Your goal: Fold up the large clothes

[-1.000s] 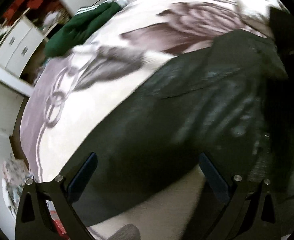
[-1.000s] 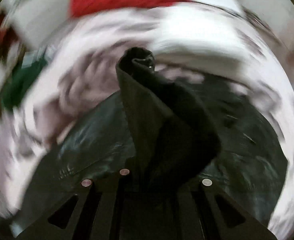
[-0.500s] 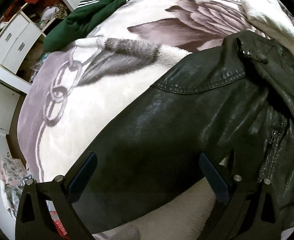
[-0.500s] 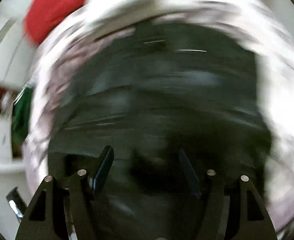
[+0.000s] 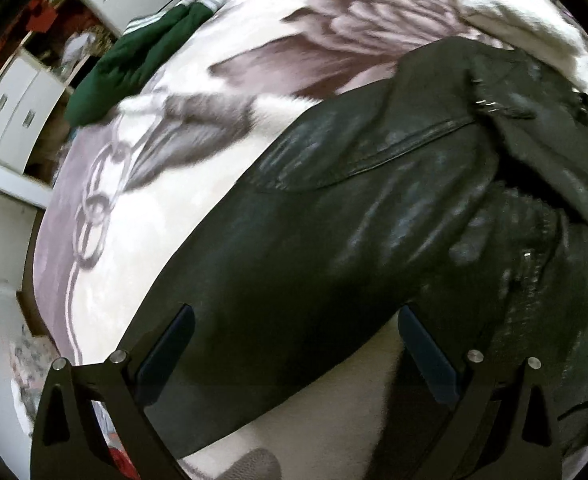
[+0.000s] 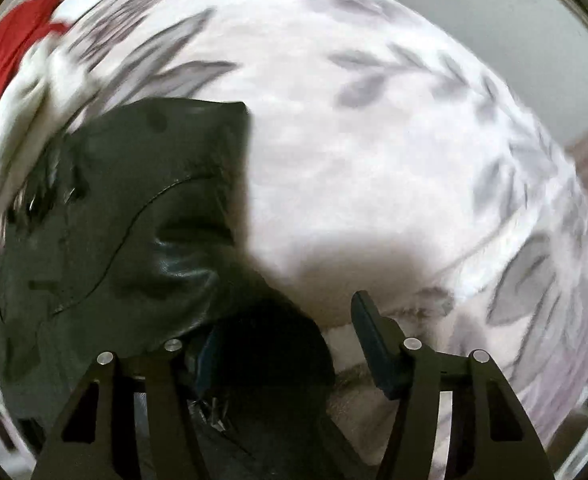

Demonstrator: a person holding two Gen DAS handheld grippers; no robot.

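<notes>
Jacket [image 5: 314, 248] lies beneath the open, empty left hand-held gripper [image 5: 294, 340]; right hand-held gripper [image 6: 290, 332] closing, empty.

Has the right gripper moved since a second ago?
Yes. The right gripper has swung rightward off the black jacket: the jacket filled its view before, and now mostly patterned blanket shows.

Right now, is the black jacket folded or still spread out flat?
Partly folded. The jacket lies on the blanket with one side doubled over its front by the collar; it is not yet a neat bundle.
</notes>
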